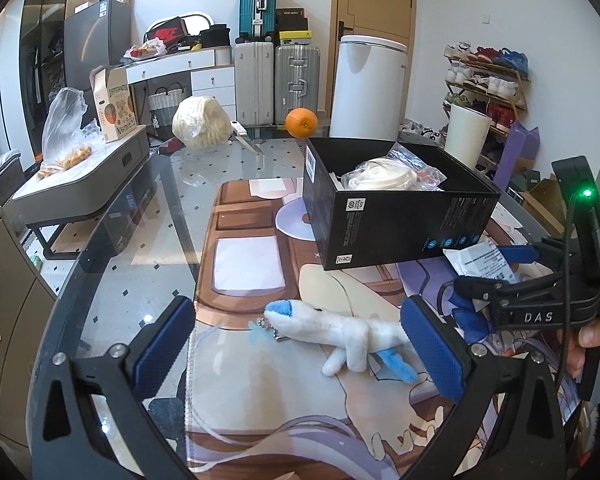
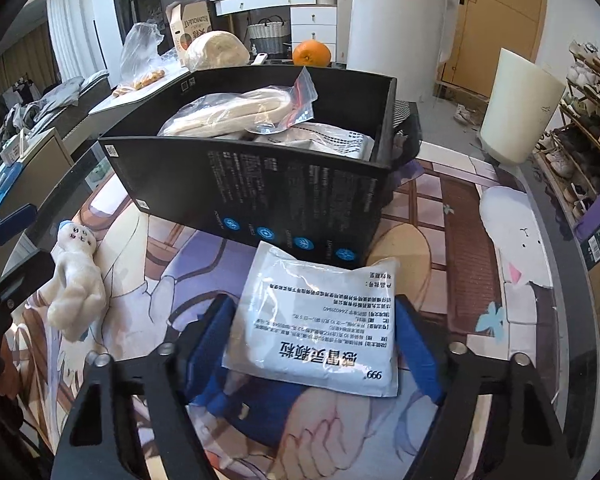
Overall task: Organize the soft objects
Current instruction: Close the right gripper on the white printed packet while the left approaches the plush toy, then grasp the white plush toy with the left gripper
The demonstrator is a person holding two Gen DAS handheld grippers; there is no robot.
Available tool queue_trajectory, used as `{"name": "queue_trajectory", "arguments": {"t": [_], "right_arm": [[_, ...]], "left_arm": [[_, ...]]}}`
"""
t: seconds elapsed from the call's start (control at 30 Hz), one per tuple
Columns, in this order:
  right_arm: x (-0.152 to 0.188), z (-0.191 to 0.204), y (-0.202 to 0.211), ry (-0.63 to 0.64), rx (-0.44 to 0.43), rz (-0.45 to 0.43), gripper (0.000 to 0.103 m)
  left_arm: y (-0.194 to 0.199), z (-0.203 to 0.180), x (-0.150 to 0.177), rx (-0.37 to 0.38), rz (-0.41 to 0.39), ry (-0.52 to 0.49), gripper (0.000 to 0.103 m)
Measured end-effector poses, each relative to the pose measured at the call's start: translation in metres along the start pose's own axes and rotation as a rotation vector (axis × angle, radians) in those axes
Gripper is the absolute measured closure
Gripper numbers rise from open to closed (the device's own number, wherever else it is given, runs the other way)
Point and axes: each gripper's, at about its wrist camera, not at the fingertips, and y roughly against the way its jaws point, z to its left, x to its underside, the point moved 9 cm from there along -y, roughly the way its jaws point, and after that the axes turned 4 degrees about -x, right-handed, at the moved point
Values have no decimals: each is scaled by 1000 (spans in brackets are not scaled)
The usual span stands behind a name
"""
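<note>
A white and blue plush toy lies on the printed mat, between the fingers of my left gripper, which is open and not touching it. The same plush shows at the left of the right wrist view. A white medicine packet sits just in front of the black box, and my right gripper has its blue pads against the packet's two sides. The box holds bagged white soft items. In the left wrist view the right gripper is at the right with the packet.
An orange, a knife and a bagged pale round bundle lie at the far end of the glass table. A white appliance and a white bin stand beyond. A shoe rack is at the right.
</note>
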Motion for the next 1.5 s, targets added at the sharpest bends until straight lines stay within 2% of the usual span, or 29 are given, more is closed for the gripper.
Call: {"name": "queue_trajectory", "arguments": {"t": [0.13,0.5,0.67,1.0,1.2,1.27,1.3,1.33,1.43,1.5], "right_arm": [[3,-5,4,5,-2,-13,37],[10,-9,16,18,-31,-48,48],[11,-9,20,23,-34,-53,48],[12,-5,23,39,-44,-55,48],[13,-6,22,45,-42,-52,48],[13,-6,23,49,-37,-53,48],[13,-6,23,49,-39,-53,48],[13,-7,23,50,-39,-53,48],[14,-7,23,54,-38,-51,48],[14,-8,23,54,-35,-52,48]], "left_arm": [[-1,-4,-1,4,2,-11,0],[-1,-13,2,29,10,-35,0],[-1,-20,7,64,33,-47,0],[-9,-36,15,167,108,-11,0],[-17,-54,13,174,130,-45,0],[-21,-56,12,163,140,-47,6],[-23,-57,12,158,146,-50,10],[-24,-58,12,158,148,-51,20],[-32,-59,16,154,183,-52,32],[-34,-58,17,156,197,-49,33]]}}
